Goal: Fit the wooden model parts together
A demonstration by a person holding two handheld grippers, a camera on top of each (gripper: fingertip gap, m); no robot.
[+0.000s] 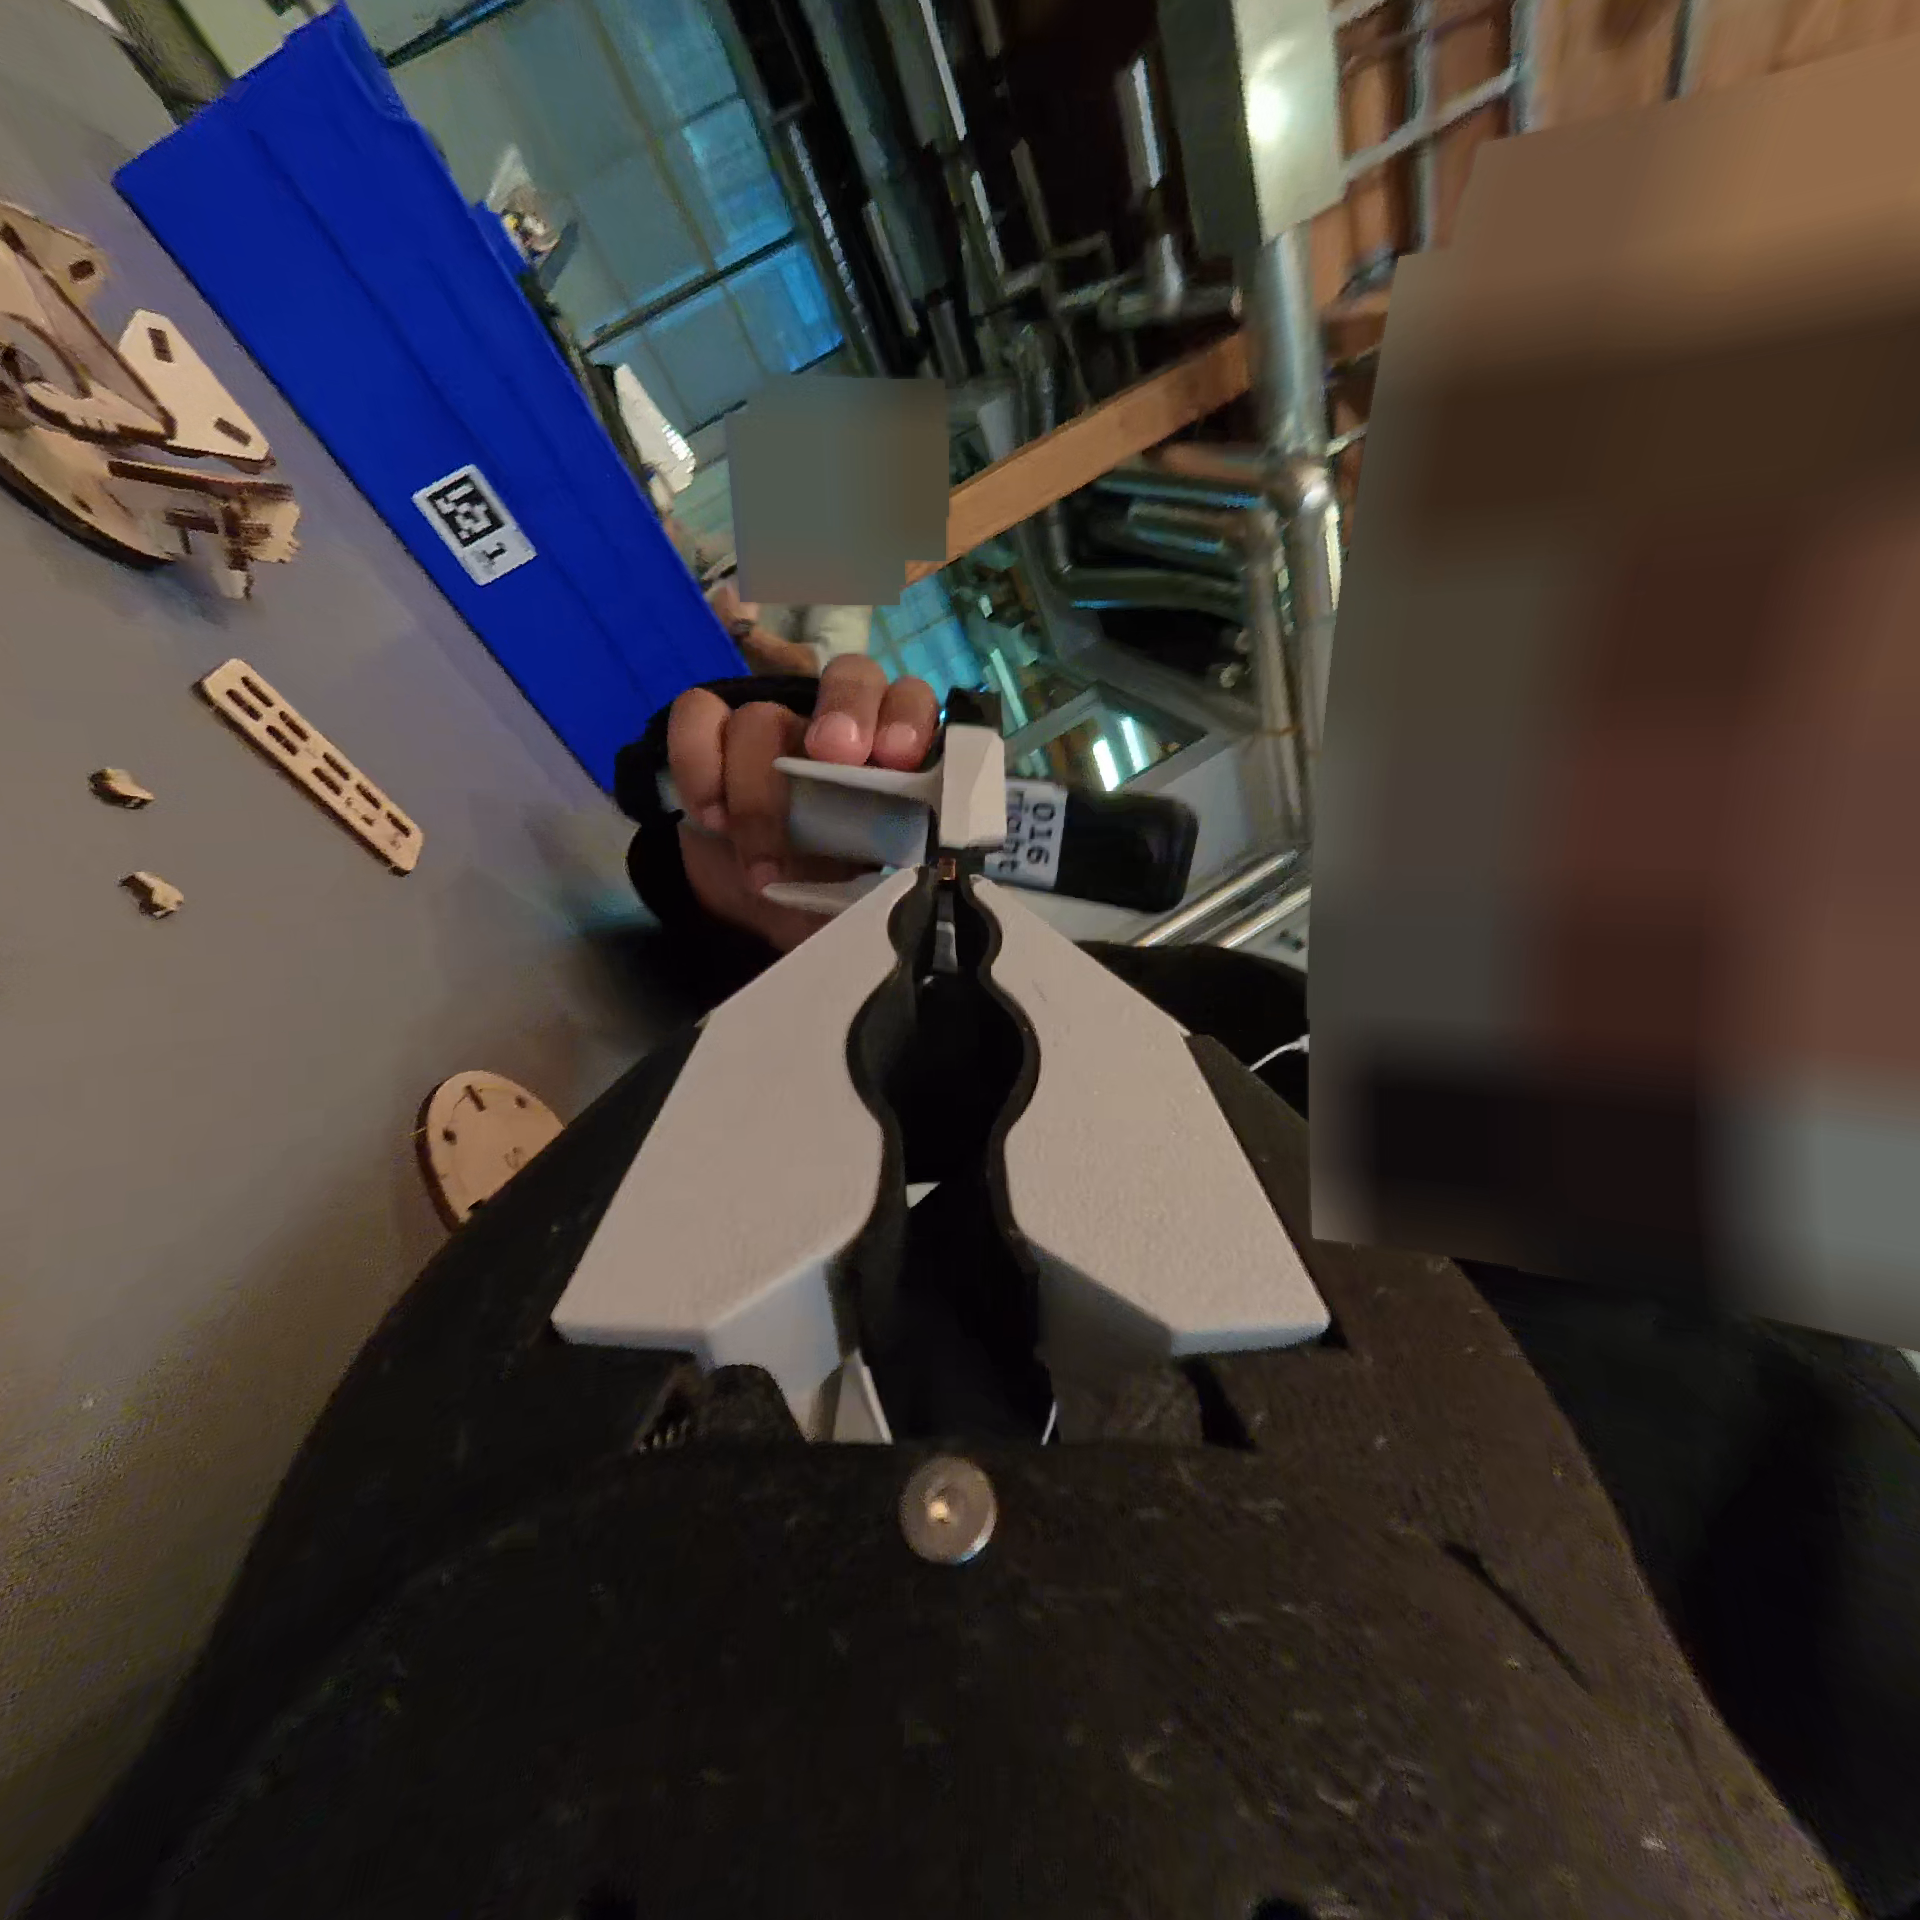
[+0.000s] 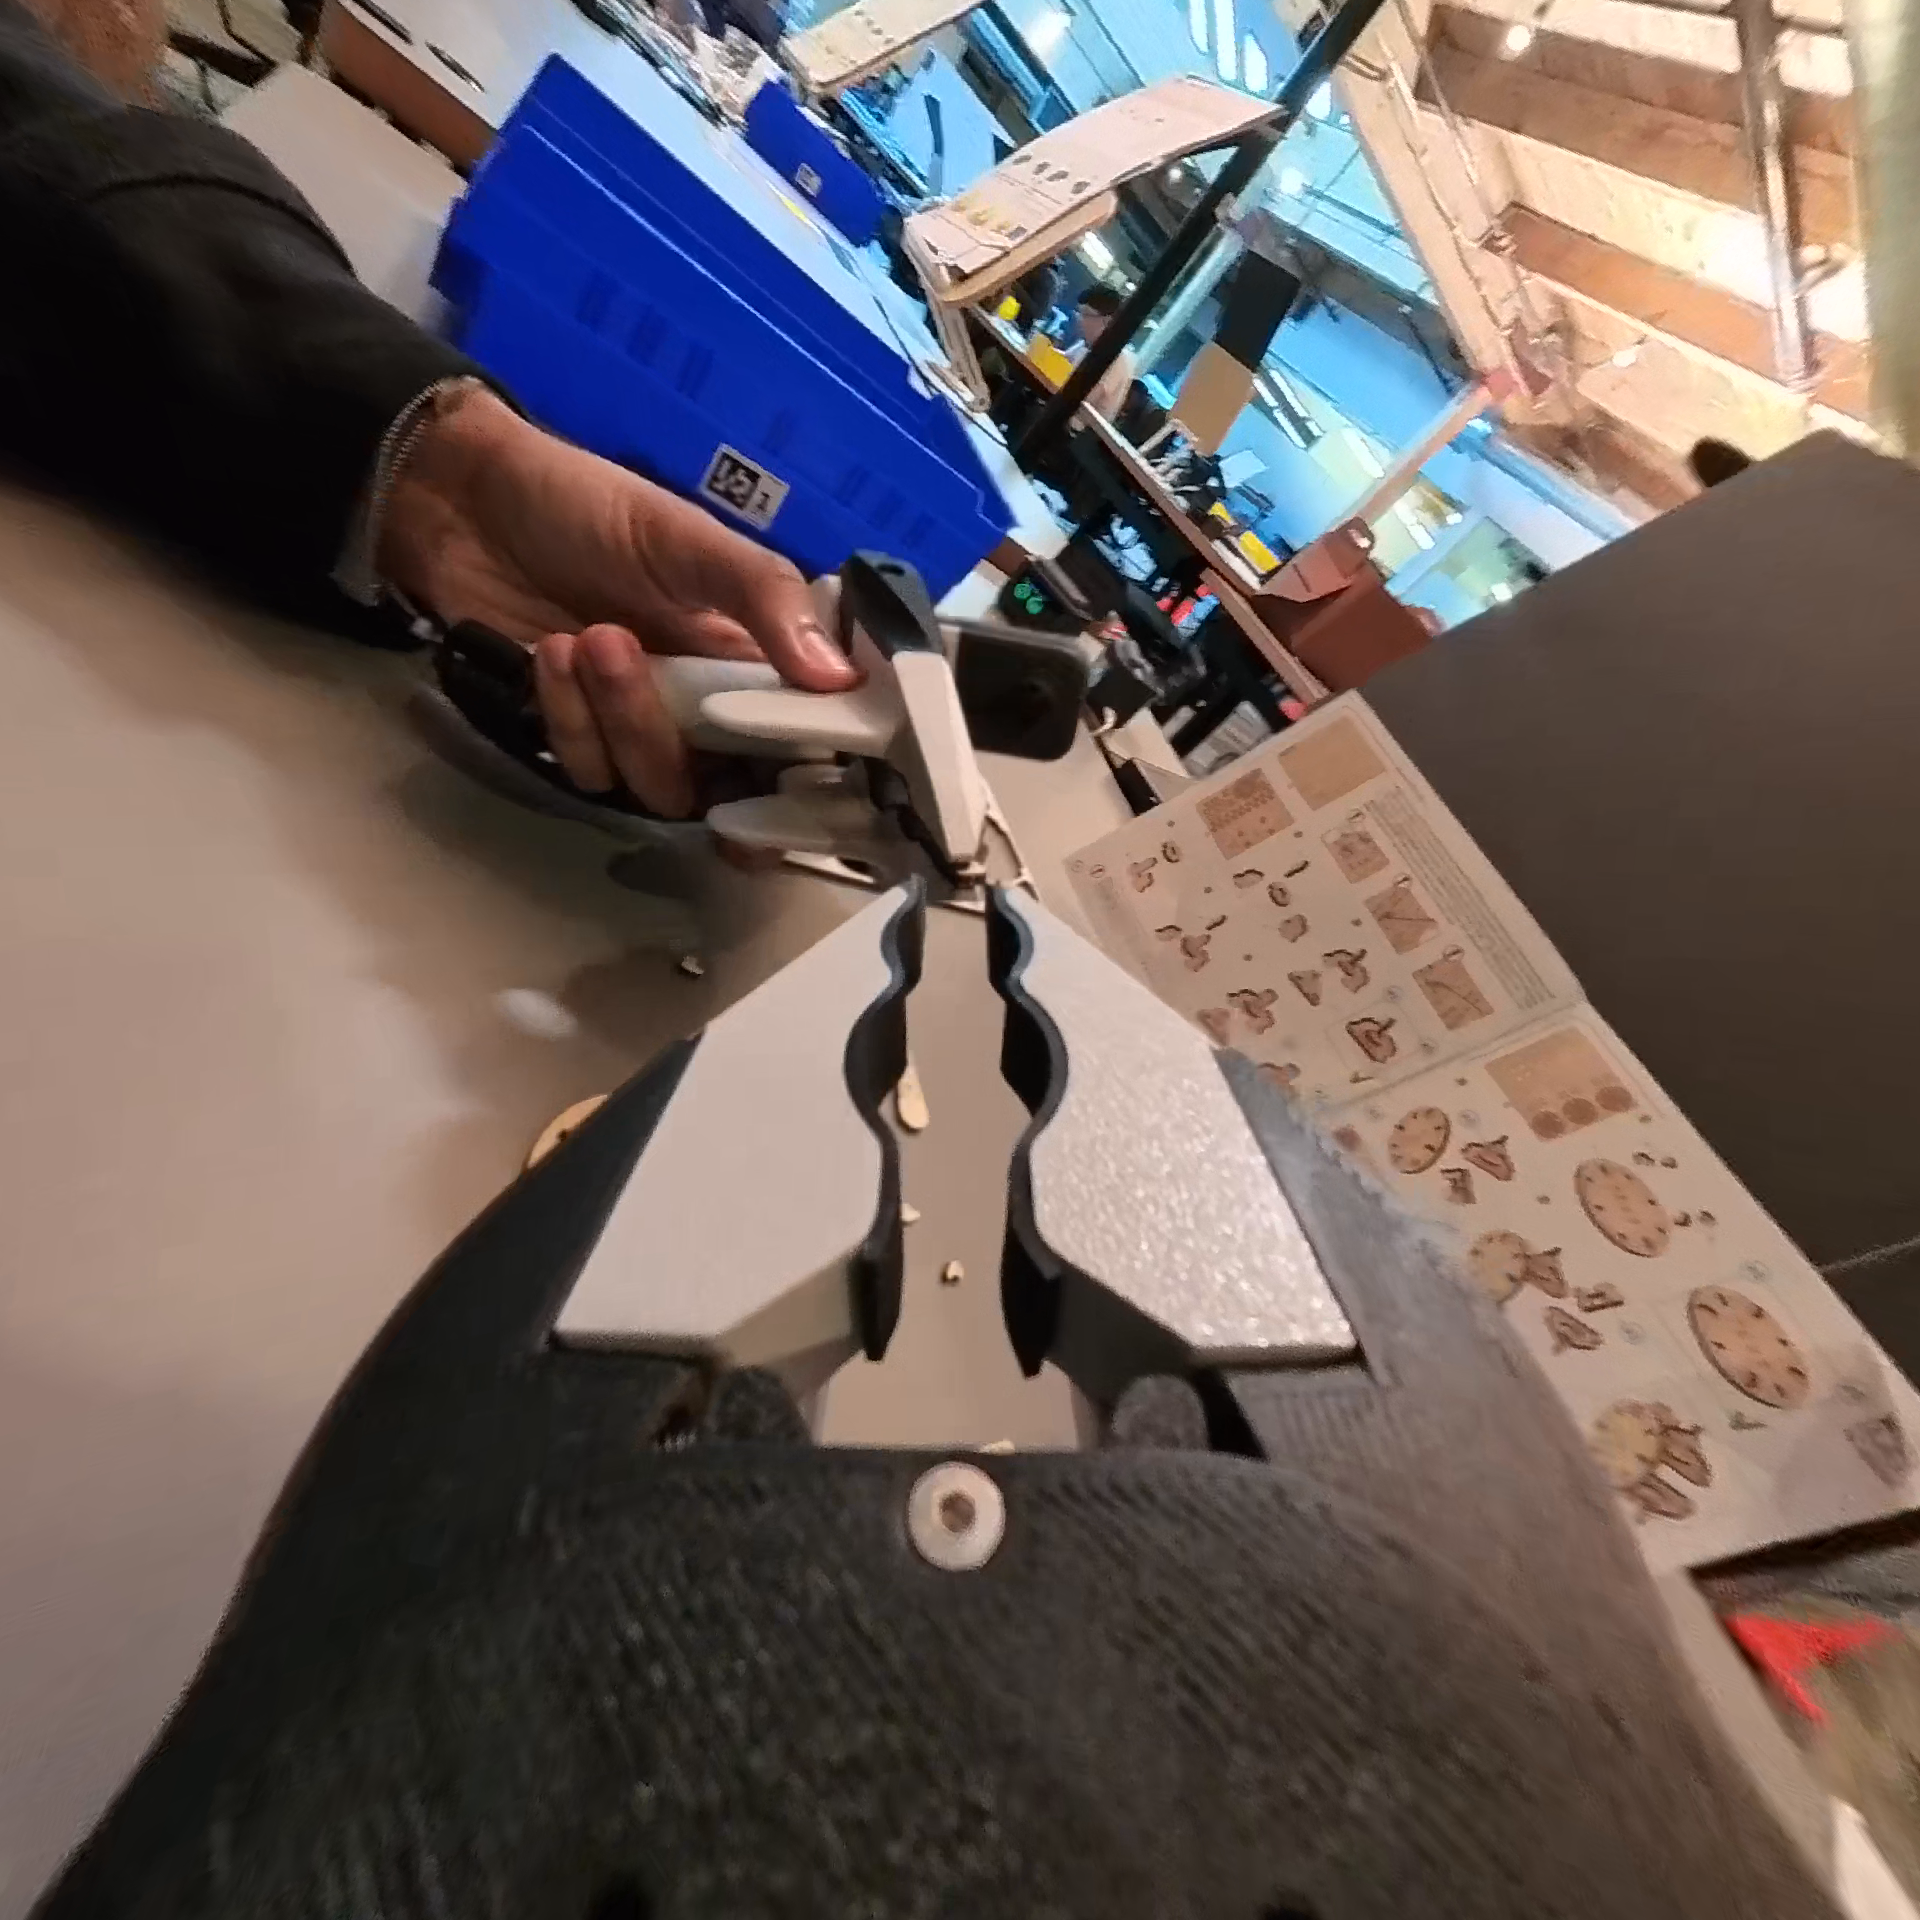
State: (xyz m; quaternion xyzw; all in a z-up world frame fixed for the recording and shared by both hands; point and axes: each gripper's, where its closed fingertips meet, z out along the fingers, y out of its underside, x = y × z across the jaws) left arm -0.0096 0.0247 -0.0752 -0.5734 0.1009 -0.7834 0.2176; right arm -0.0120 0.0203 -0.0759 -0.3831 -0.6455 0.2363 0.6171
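Note:
My left gripper (image 1: 940,878) is shut on a tiny brown wooden piece (image 1: 941,865) pinched at its very tips, held in the air above the grey table (image 1: 156,1143). In the right wrist view the left gripper (image 2: 964,854) shows held by a hand, with the pale little piece (image 2: 975,864) at its tips. My right gripper (image 2: 956,899) is open, its dark pads apart, with its tips just short of that piece and nothing gripped. The two grippers meet tip to tip.
A blue bin (image 1: 416,395) stands at the table's far side and also shows in the right wrist view (image 2: 686,343). A wooden assembly (image 1: 94,416), a slotted strip (image 1: 312,764) and a round disc (image 1: 483,1138) lie on the table. An illustrated sheet (image 2: 1455,1039) lies to the right. The tips of both grippers are at nearly the same place. The wooden assembly (image 1: 94,416) is about equally far from each gripper, around 15 centimeters.

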